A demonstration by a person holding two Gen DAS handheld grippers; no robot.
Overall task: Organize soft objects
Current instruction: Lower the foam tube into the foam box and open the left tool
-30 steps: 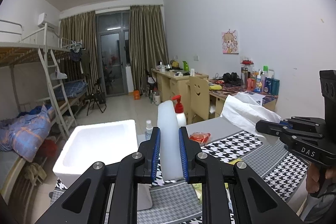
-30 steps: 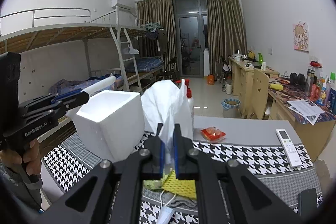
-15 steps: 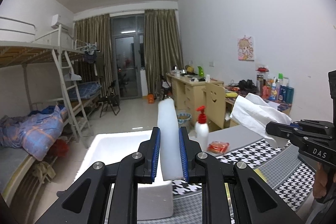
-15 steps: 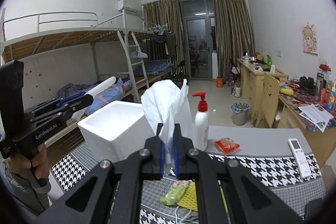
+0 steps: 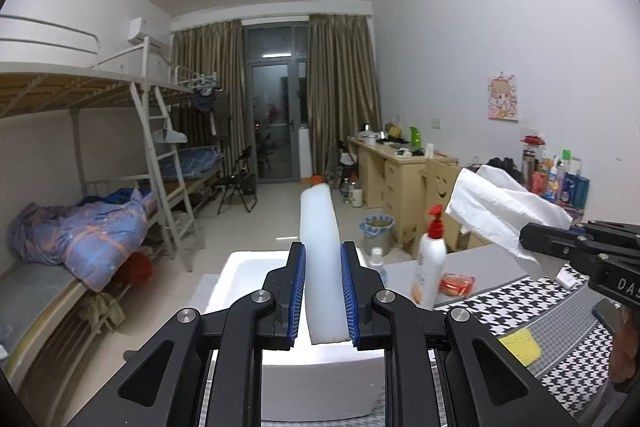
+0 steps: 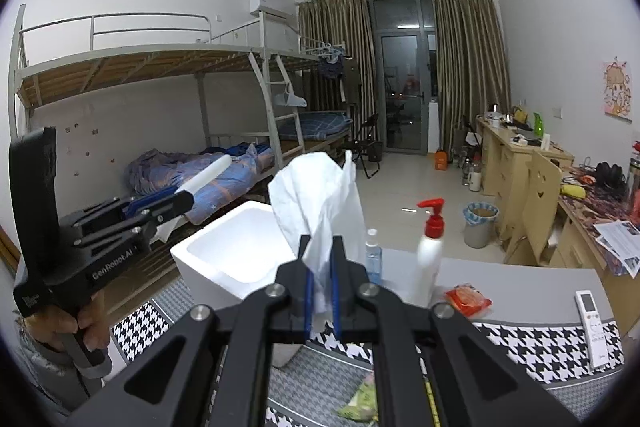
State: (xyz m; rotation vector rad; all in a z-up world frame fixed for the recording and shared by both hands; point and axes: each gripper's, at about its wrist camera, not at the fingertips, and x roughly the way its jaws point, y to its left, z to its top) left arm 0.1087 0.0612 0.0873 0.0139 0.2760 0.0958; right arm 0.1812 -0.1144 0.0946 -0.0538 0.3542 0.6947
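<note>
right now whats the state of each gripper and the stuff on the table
left gripper: shut on the white foam piece, held up over the foam box
right gripper: shut on the white tissue, lifted
foam box: open, no lid
pump bottle: upright, capped
red packet: lying flat
remote: lying flat
</note>
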